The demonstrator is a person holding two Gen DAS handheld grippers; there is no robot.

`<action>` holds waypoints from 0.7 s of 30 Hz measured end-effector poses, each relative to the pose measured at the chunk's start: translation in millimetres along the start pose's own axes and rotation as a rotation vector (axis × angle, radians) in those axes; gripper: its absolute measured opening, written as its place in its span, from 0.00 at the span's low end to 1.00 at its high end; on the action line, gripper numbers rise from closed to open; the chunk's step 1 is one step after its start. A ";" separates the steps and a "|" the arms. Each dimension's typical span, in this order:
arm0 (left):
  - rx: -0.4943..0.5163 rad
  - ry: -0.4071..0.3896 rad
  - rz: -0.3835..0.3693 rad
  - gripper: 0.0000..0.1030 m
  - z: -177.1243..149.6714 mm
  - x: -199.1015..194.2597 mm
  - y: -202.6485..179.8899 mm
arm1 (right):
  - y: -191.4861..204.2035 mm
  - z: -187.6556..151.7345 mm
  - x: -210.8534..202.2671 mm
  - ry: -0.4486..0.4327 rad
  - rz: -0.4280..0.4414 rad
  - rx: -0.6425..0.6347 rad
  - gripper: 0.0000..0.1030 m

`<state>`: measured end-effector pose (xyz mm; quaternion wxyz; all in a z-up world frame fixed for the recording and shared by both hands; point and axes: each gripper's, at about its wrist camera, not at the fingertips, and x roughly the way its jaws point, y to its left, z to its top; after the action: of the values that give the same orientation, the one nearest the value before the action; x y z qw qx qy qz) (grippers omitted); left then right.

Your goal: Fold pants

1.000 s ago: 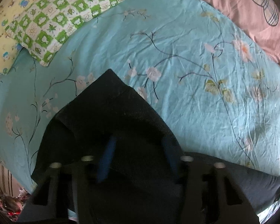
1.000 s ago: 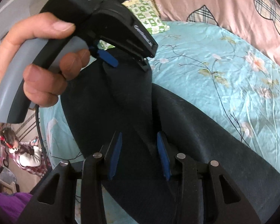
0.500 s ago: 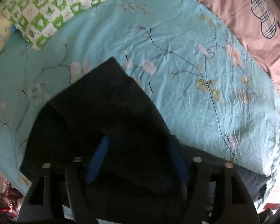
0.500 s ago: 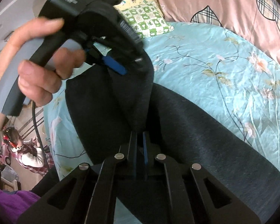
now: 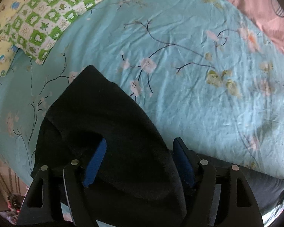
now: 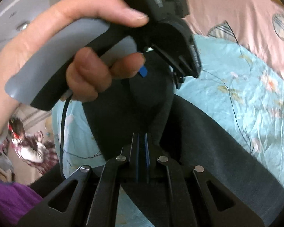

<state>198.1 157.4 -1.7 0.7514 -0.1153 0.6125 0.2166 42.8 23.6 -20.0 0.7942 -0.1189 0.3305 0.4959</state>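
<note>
Right wrist view: my right gripper (image 6: 141,141) is clamped on the black pants (image 6: 208,141); my left gripper (image 5: 140,160) has just been opening, fingers apart, pants between them.

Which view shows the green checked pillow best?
Left wrist view: the green checked pillow lies in full view at upper left on the blue sheet, pattern clear. In the right wrist view I cannot find it; the hand and the gripper it holds fill that area.
</note>
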 end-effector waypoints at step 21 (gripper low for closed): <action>-0.069 -0.205 -0.292 0.03 -42.0 -37.7 65.2 | -30.2 5.1 11.6 0.031 0.049 0.069 0.06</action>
<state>125.3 189.4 31.5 0.8290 -0.2061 0.5015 0.1367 74.5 20.0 -27.8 0.7800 -0.0910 0.3626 0.5018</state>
